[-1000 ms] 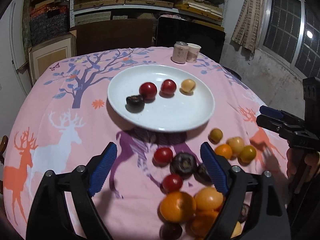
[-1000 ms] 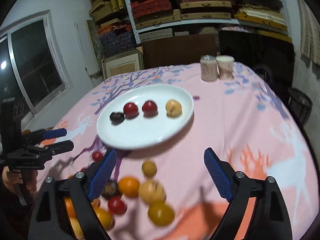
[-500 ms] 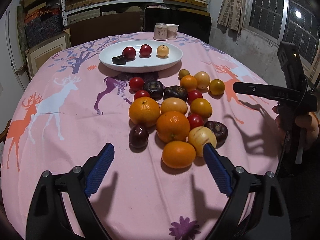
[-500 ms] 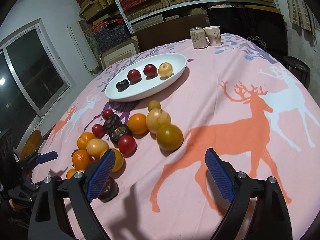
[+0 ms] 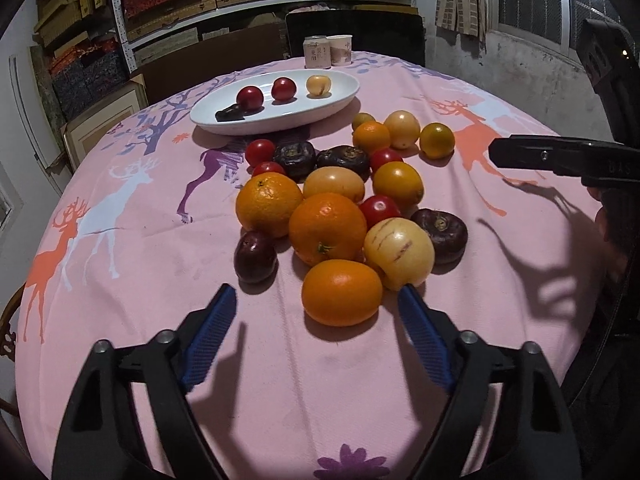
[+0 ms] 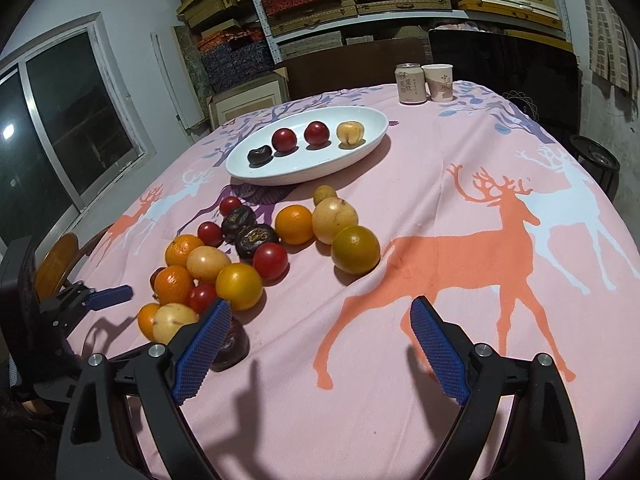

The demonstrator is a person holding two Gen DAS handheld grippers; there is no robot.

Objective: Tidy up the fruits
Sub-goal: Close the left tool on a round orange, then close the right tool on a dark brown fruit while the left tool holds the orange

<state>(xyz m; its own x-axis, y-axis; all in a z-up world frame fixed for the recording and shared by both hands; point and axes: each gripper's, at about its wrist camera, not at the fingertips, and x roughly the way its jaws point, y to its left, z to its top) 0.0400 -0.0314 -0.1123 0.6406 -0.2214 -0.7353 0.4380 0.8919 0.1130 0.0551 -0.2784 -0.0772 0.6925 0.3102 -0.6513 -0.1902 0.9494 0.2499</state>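
Both blue-padded grippers, left gripper (image 5: 316, 300) and right gripper (image 6: 320, 314), are gaping wide, empty, lower frame, facing piled round fruits (image 5: 340, 208) below the white oval plate (image 5: 340, 98)

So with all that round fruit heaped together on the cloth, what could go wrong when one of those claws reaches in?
The fruits touch each other, so pulling the nearest orange with the left gripper might nudge the striped yellow fruit beside it and set neighbours rolling. The white plate is shallow, so a dropped fruit might roll off. The right gripper hangs close to the pile's dark fruit and may bump it.
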